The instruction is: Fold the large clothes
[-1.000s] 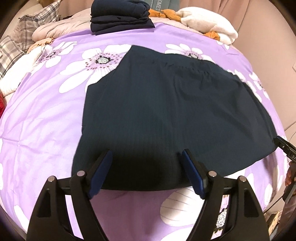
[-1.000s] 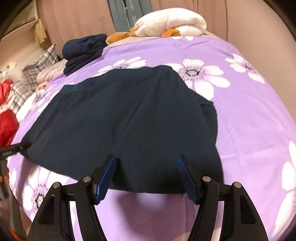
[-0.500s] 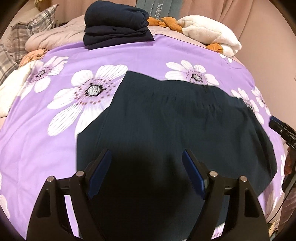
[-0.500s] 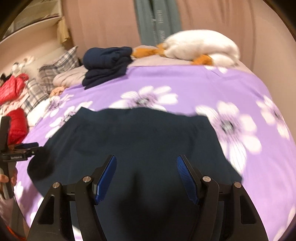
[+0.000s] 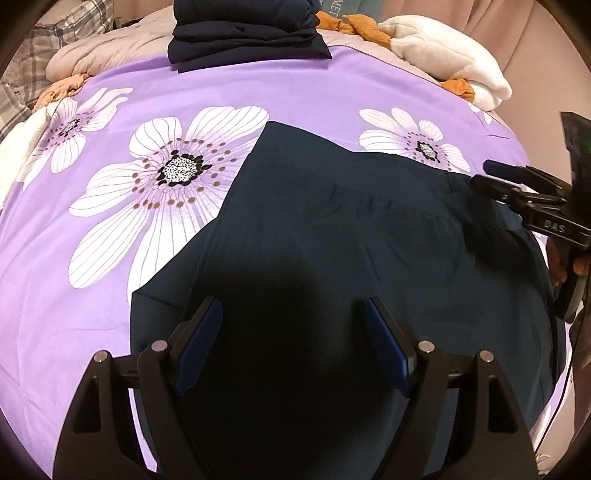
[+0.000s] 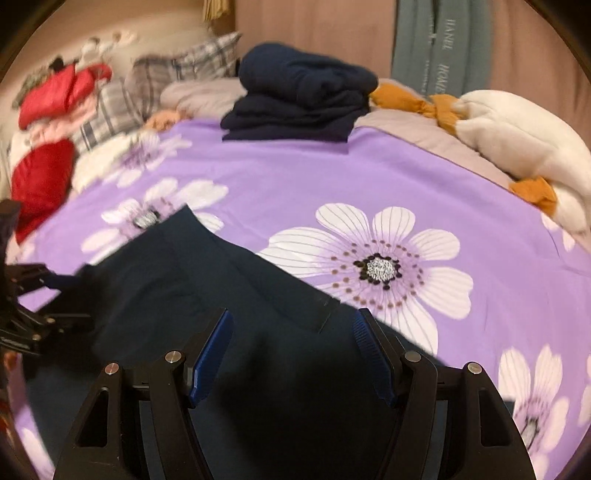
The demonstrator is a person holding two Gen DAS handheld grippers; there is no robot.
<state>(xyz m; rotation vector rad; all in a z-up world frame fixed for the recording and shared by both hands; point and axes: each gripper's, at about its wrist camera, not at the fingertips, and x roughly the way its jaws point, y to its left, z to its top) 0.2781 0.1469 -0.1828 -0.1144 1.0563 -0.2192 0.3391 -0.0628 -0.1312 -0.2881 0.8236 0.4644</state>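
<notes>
Left gripper (image 5: 293, 345): nearest item in the left wrist view, jaws standing well apart with nothing between the blue pads, poised over the near part of the garment.

Right gripper (image 6: 291, 350): nearest item in the right wrist view, jaws likewise apart and empty, above the garment's upper edge; it also shows at the right margin of the left wrist view (image 5: 513, 184), with part of a hand (image 5: 565, 262) behind it.

Dark navy garment (image 5: 351, 258): large, spread flat on the bed beneath both grippers; a gathered band runs across its far part; a fold line runs along its left side. In the right wrist view (image 6: 221, 295) its far edge slants across the sheet, somewhat blurred.

Purple bedsheet (image 5: 110, 277): printed with large white flowers, covering the bed and carrying the garment.

Stack of folded dark clothes (image 5: 243, 33): at the far edge of the sheet, well apart from the garment.

White plush blanket (image 5: 447, 62): far right, with orange fabric (image 5: 354, 26) beside it.

Plaid pillow (image 6: 192, 62) and red clothing (image 6: 40, 177): far left, blurred.

Grey-green hanging cloth (image 6: 439, 40): against the far wall.
</notes>
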